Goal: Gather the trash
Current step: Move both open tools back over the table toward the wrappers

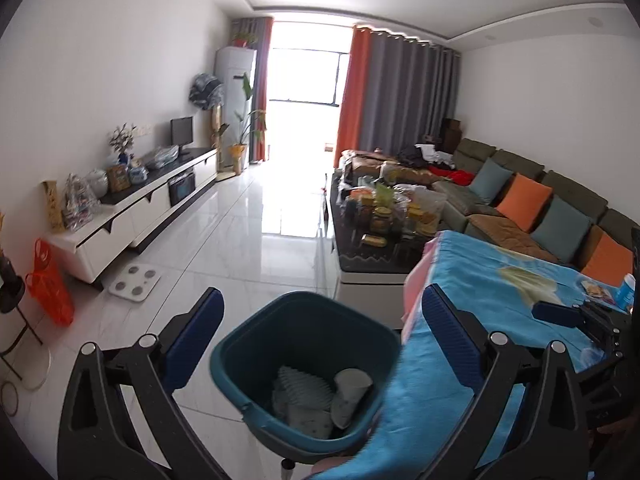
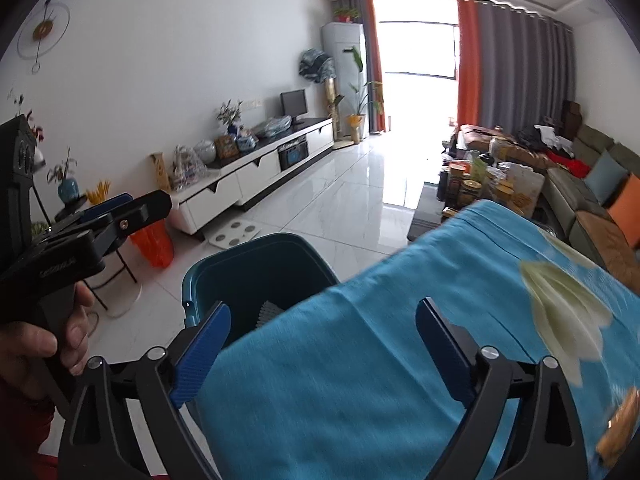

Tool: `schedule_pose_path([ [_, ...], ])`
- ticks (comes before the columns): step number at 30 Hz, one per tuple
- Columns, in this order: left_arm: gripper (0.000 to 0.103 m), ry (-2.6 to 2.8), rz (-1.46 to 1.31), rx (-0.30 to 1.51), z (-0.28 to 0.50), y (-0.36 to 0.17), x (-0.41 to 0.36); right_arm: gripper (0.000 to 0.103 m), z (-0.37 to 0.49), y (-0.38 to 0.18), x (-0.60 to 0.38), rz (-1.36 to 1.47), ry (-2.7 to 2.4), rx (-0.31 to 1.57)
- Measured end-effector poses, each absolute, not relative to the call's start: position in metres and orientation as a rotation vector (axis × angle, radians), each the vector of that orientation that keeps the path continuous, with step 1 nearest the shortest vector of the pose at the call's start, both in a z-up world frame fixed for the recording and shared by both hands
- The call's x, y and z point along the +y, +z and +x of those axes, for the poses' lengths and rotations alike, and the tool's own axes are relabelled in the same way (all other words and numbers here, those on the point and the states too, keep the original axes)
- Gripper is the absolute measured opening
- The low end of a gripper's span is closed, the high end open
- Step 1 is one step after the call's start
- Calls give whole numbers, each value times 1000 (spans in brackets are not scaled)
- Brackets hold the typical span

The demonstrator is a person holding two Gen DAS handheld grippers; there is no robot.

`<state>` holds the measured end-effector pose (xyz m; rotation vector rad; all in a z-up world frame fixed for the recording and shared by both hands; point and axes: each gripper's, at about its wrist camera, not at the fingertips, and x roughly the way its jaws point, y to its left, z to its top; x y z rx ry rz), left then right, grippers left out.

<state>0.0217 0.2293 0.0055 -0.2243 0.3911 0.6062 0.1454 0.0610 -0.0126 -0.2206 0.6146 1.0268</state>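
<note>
While both grippers hang above the floor beside the table, the parts read as follows.

Left gripper (image 1: 322,320): blue-padded fingers spread wide, nothing between them, poised over the bin.
Right gripper (image 2: 323,330): fingers likewise spread apart and empty, above the table's near edge.
Trash bin (image 1: 256,340): teal, square-mouthed, standing on the white tiled floor (image 1: 248,240) just beside the table, its far side tucked under the cloth's edge.
Trash in bin: crumpled pleated paper (image 1: 300,388) and a paper cup (image 1: 352,384) lying at the bottom.
Tablecloth (image 2: 380,320): bright blue with a pale flower print, draped over the table.
Remaining items: small packets (image 1: 598,290) and a blue-and-white container (image 1: 626,286) on the cloth's far right, blurred.
</note>
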Motion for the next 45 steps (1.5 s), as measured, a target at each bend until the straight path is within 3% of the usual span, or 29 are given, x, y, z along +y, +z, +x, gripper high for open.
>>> schedule_pose_path([
  [16,97,286,-121,295,60,37,116,96,118,-20,-62,-95,808,520],
  [33,97,-24,-106,384,100,-6,24,96,88,-36,-163,-15,501,484],
  [45,97,-124,-68,388,94,-13,-2,96,67,-41,-200,19,352,485],
])
